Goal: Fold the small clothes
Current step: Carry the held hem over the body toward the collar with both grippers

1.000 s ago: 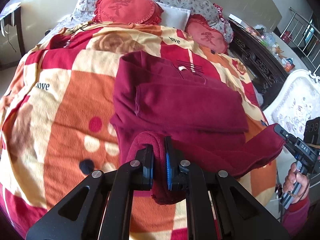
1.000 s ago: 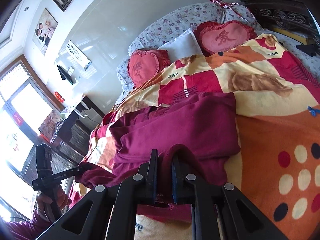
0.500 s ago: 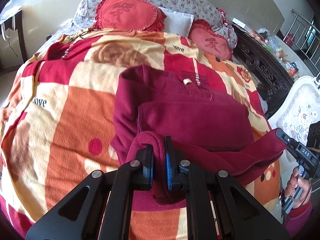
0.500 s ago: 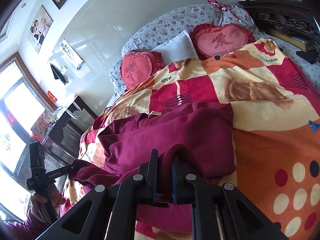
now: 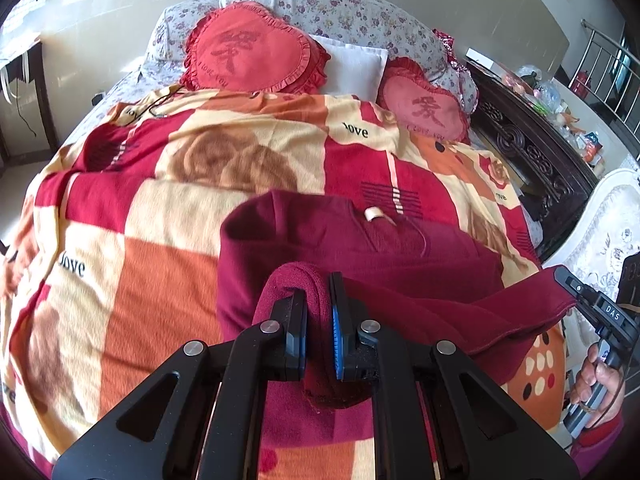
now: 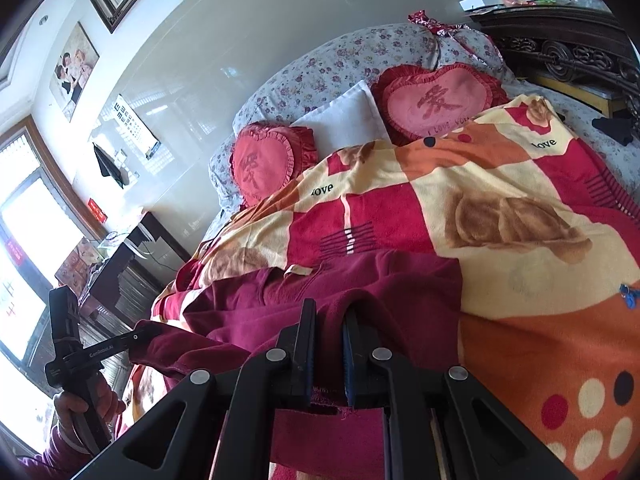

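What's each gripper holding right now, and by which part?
Both are shut on the maroon garment: the left gripper pinches a bunched fold at its near edge, the right gripper the same edge further along; which garment part cannot be told.

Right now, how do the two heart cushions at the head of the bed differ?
The left heart cushion is a deeper red; the right heart cushion is paler, pinkish. The left one looks larger in the left wrist view, though it may only be nearer. The left one leans upright on the floral pillow; the right one lies lower, with the blanket over its lower edge. Both are frilled and bear a dark character, with the white pillow between them.
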